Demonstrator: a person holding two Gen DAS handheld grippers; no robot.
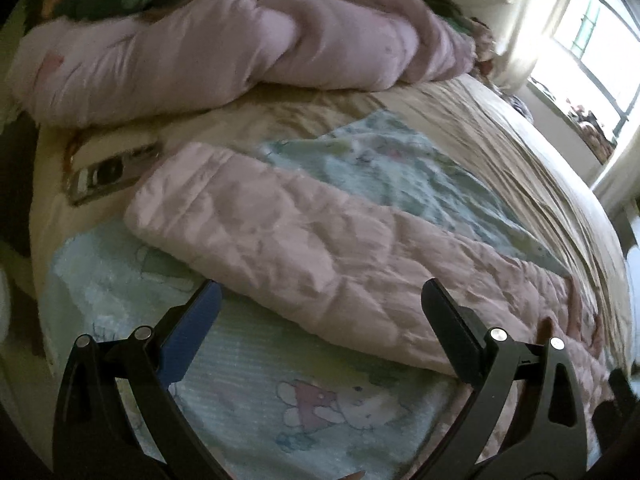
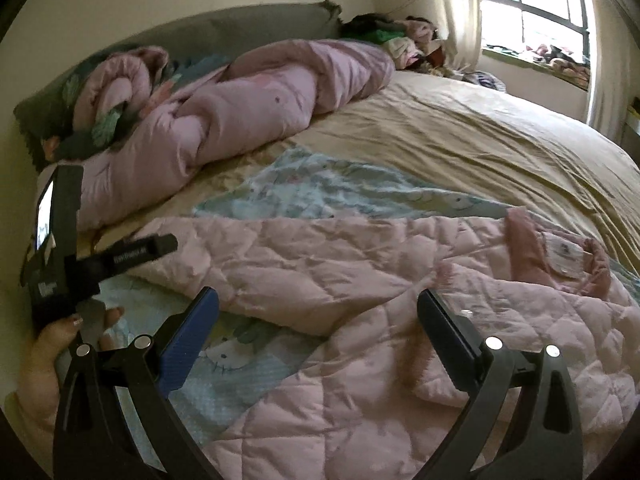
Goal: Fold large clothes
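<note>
A pink quilted jacket (image 2: 360, 280) lies spread on a light-blue cartoon blanket (image 2: 320, 196) on the bed. Its collar with a white label (image 2: 560, 256) is at the right, and one sleeve (image 1: 280, 236) stretches out to the left. My left gripper (image 1: 320, 296) is open just above the sleeve's near edge, holding nothing. My right gripper (image 2: 318, 300) is open over the jacket's body near the armpit, also holding nothing. At the left edge of the right wrist view, a hand (image 2: 44, 344) holds the left tool.
A bunched pink duvet (image 2: 240, 112) lies along the head of the bed against a grey headboard (image 2: 200, 28). A phone (image 1: 108, 176) rests on the beige sheet (image 2: 480, 140) past the cuff. Piled clothes (image 2: 400, 36) sit by the window (image 2: 532, 12).
</note>
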